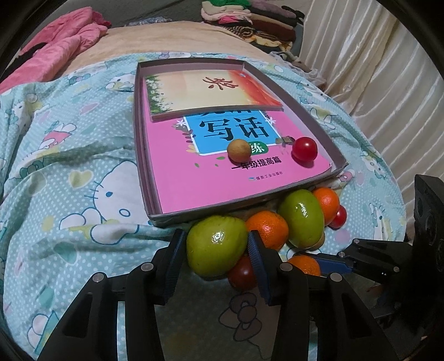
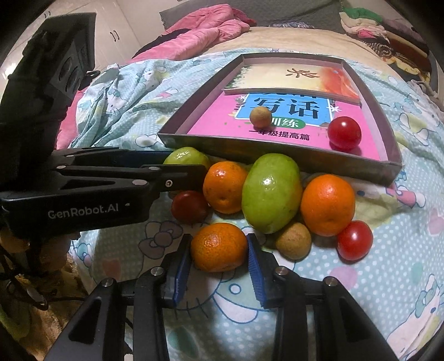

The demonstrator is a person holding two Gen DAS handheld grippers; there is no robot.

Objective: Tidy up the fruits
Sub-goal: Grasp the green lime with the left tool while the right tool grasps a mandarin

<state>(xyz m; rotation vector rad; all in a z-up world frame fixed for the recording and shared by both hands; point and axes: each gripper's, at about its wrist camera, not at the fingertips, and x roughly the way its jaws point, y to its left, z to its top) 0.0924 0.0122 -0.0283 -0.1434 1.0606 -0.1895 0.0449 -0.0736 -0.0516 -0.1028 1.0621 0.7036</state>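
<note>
A shallow grey box tray [image 1: 337, 159] [image 2: 387, 144] holds books, a small tan fruit [image 1: 238, 150] [image 2: 260, 116] and a red tomato [image 1: 304, 149] [image 2: 344, 132]. A pile of fruit lies on the bedsheet in front of it. My left gripper [image 1: 216, 245] has its jaws around a green fruit [image 1: 215, 245] [image 2: 186, 157], pads touching it. My right gripper [image 2: 219, 248] has its jaws around an orange [image 2: 219, 247] [image 1: 304, 263], pads touching its sides. A second green fruit [image 2: 270, 193], two more oranges [image 2: 224, 187] [image 2: 327, 204], tomatoes [image 2: 354, 240] [image 2: 188, 207] and a tan fruit [image 2: 293, 240] lie in the pile.
The bed is covered by a blue cartoon-print sheet [image 1: 69, 166]. A pink jacket [image 1: 61, 41] lies at the far left. Folded clothes [image 1: 249, 16] are stacked at the far end. A white curtain [image 1: 374, 55] hangs on the right.
</note>
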